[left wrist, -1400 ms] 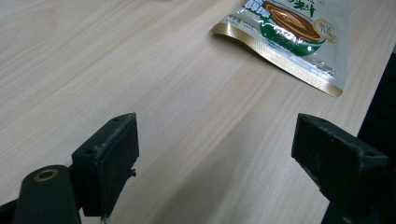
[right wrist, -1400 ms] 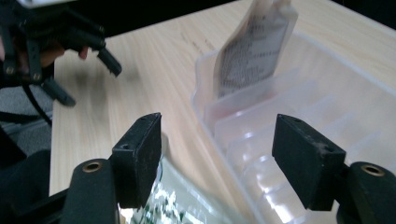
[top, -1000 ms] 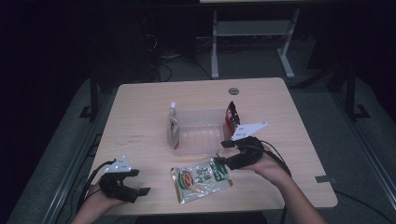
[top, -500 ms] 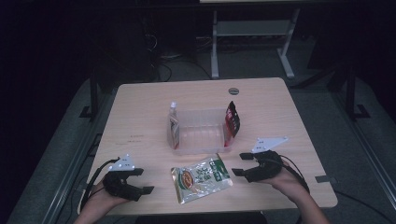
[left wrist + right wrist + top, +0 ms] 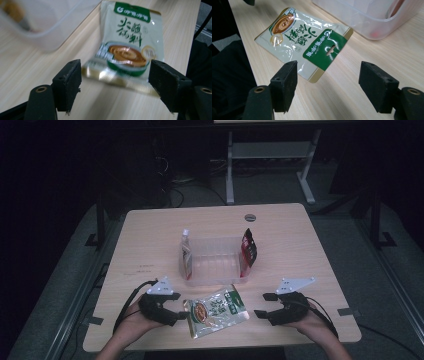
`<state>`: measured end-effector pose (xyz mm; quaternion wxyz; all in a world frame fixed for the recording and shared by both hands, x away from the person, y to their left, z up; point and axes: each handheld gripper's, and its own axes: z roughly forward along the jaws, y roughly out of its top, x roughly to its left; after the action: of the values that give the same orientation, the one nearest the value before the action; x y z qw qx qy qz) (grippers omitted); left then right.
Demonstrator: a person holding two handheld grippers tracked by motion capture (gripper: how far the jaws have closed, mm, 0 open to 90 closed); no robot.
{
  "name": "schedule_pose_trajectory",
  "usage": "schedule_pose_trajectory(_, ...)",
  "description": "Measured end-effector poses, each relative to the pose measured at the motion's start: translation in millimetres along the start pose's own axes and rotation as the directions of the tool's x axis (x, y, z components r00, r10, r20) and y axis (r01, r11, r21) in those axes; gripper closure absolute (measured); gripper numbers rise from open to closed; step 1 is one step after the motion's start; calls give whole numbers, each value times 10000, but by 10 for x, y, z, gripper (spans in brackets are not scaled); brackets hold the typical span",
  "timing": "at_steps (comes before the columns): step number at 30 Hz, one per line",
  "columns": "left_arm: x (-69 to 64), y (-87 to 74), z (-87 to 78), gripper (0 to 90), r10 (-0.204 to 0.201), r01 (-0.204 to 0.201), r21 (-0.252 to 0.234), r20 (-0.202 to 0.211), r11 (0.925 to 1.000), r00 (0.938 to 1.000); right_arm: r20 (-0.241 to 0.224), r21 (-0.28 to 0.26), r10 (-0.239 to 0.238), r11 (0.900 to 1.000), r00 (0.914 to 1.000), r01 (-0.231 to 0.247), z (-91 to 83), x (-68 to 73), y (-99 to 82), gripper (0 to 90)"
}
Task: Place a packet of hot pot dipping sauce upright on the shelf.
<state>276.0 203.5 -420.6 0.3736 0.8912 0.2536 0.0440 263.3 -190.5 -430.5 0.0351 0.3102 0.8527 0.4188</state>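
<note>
A green-and-white food pouch [image 5: 216,311] [image 5: 127,47] [image 5: 304,40] lies flat near the table's front edge. My left gripper [image 5: 181,312] [image 5: 115,72] is at the pouch's left edge. Its jaws have just been closing and still stand wide, with the pouch's near edge just between the fingertips and no pad pressing on it. My right gripper [image 5: 262,305] [image 5: 328,72] is open a little to the right of the pouch, whose corner lies close to one fingertip [image 5: 287,82]. Behind the pouch stands a clear plastic bin [image 5: 212,270].
A white spouted pouch [image 5: 186,255] stands at the bin's left end and a red-and-black pouch [image 5: 248,247] at its right end. The wooden table [image 5: 300,245] has a round grommet [image 5: 250,217] at the back. Cables trail from both grippers.
My left gripper has moved right up to the pouch's edge. My right gripper has come away from the bin, down toward the front edge and to the right of the pouch.
</note>
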Motion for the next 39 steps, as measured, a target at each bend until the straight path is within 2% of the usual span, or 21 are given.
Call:
schedule_pose_trajectory(1, -3, 35, 43, 254, 106, -106, 4, 58, 9999, 9999, 0, 0, 0, 10000, 10000, 0, 0, 0, 0, 307)
schedule_pose_trajectory(2, -8, 97, 121, 244, 376, -379, 170, 169, 9991, 9992, -16, 14, -13, 10000, 10000, 13, 12, -9, -8, 306)
schedule_pose_trajectory(3, -8, 97, 121, 242, 376, -379, 170, 169, 9991, 9992, -22, 15, -21, 10000, 10000, 21, 18, -13, -11, 306)
schedule_pose_trajectory(6, -23, 188, 278, 227, 585, -593, 264, 323, 9979, 9978, -68, 66, -14, 10000, 10000, 14, 36, -25, -18, 306)
schedule_pose_trajectory(8, -19, 201, 314, 218, 689, -700, 332, 347, 9970, 9970, -120, 109, -23, 9999, 9999, 24, 45, -28, -23, 306)
schedule_pose_trajectory(10, -21, 212, 408, 188, 653, -672, 534, 362, 9963, 9972, -164, 133, -16, 9999, 9999, 18, 58, -30, -31, 306)
schedule_pose_trajectory(11, -7, 215, 446, 188, 771, -796, 744, 366, 9940, 9964, -164, 133, -16, 9999, 9999, 18, 58, -30, -31, 306)
schedule_pose_trajectory(12, -3, 212, 486, 180, 715, -742, 746, 381, 9944, 9967, -211, 159, -27, 9999, 9998, 30, 66, -32, -33, 306)
schedule_pose_trajectory(17, 3, 154, 624, 167, 947, -998, 1030, 533, 9897, 9941, -179, 252, -229, 9994, 9996, 233, 99, -36, -22, 306)
schedule_pose_trajectory(31, -14, 102, 688, 162, 940, -1006, 926, 731, 9906, 9929, -48, 78, -216, 9997, 9998, 217, 91, -74, -23, 306)
schedule_pose_trajectory(34, -23, 99, 686, 166, 1176, -1236, 990, 639, 9874, 9910, -41, 75, -236, 9997, 9997, 236, 93, -71, -22, 306)
schedule_pose_trajectory(37, -43, 100, 678, 211, 1248, -1297, 982, 549, 9867, 9907, -28, 59, -265, 9996, 9996, 265, 94, -68, -21, 307)
schedule_pose_trajectory(39, -54, 101, 675, 275, 1231, -1274, 885, 525, 9879, 9910, -12, 54, -260, 9996, 9997, 260, 95, -66, -20, 307)
